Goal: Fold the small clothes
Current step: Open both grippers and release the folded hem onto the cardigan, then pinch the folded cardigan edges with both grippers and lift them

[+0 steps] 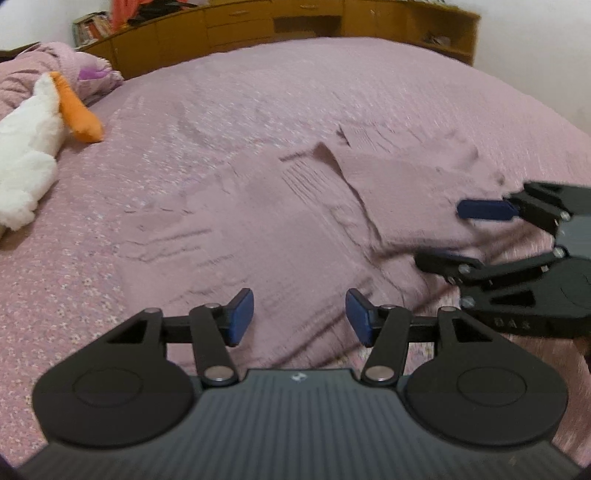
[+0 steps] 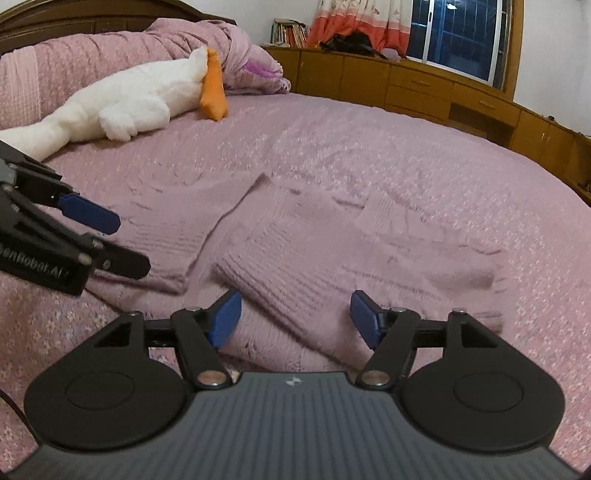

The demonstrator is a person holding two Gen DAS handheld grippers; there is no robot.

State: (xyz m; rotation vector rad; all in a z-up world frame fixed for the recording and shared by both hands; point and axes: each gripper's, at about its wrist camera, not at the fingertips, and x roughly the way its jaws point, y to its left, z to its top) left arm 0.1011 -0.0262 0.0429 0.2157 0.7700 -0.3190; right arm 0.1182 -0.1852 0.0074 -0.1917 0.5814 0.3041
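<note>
A dusty-pink knitted garment (image 1: 280,221) lies partly folded on the pink bedspread (image 1: 258,92), with one flap laid over the other. In the right wrist view the same knitted garment (image 2: 295,251) spreads across the middle. My left gripper (image 1: 300,317) hovers over its near edge, open, blue pads apart with nothing between them. My right gripper (image 2: 295,319) is open too, above the garment's near corner, empty. Each gripper shows in the other's view: the right gripper (image 1: 465,232) at the right edge, the left gripper (image 2: 110,240) at the left edge.
A white plush goose (image 2: 122,99) with an orange beak lies at the far left of the bed beside a bunched pink quilt (image 2: 229,44). Wooden cabinets (image 2: 424,85) run behind the bed, under a window with curtains (image 2: 458,33). Books (image 2: 288,33) stand in the corner.
</note>
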